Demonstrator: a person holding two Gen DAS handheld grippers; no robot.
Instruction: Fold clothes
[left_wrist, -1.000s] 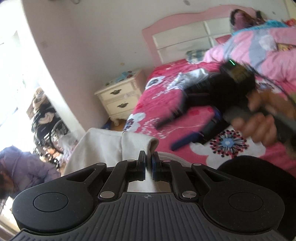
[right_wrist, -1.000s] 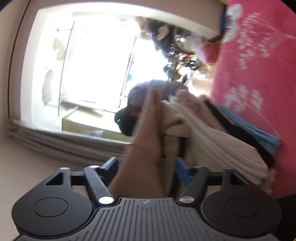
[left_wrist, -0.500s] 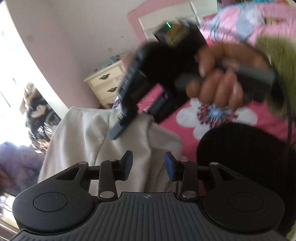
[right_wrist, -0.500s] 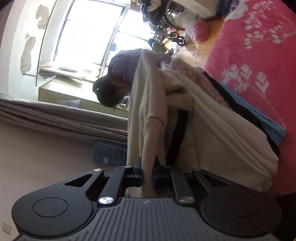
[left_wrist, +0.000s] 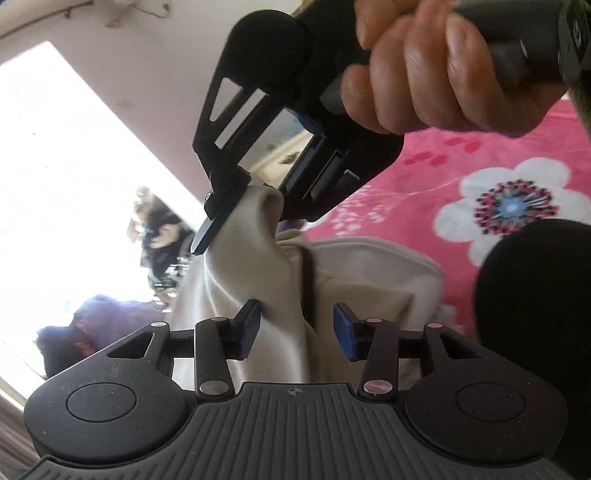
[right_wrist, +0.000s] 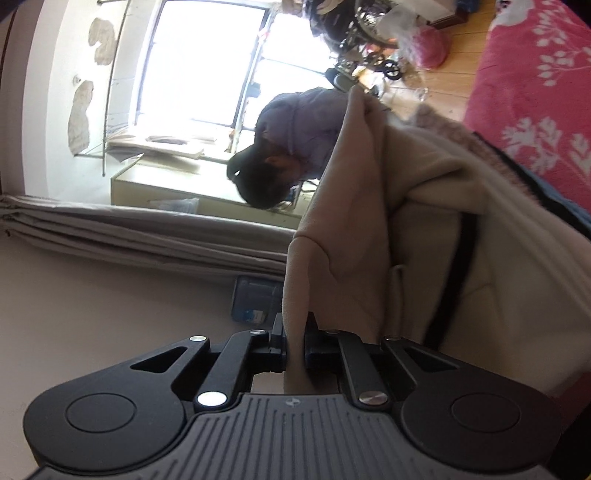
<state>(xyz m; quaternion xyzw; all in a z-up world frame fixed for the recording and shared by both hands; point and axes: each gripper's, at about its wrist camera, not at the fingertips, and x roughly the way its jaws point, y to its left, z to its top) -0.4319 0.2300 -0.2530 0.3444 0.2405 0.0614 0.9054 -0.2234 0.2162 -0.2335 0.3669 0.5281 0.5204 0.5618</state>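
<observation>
Currently the right gripper (right_wrist: 294, 349) is clamped on a raised fold of the cream garment (right_wrist: 480, 266); pads pinch the cloth edge, which runs up and away from the jaws. Rest of the garment lies bunched at the edge of the pink floral bedspread (left_wrist: 461, 177), atop other folded clothes, w/ a dark stripe down its front.

Left gripper (left_wrist: 297, 328): jaws apart and opening. Cloth sits between the blue pads (left_wrist: 341, 334) but neither presses on it; the left pad is at most brushing the fabric, hard to confirm w/ the fisheye distortion.

Key relation: in the left wrist view the right gripper (left_wrist: 221, 218), w/ the right hand (left_wrist: 436, 70) on its handle, holds the fold's peak above and beyond the left jaws. The fold's long axis runs from that peak down toward the left gripper, so the hanging edge lies directly ahead of the left jaws, nearer to them than to anything else.

Judgement: next grip point is that lower edge; left needs to close there to tension the cloth between both grippers. Risk: it catches more than one layer.
</observation>
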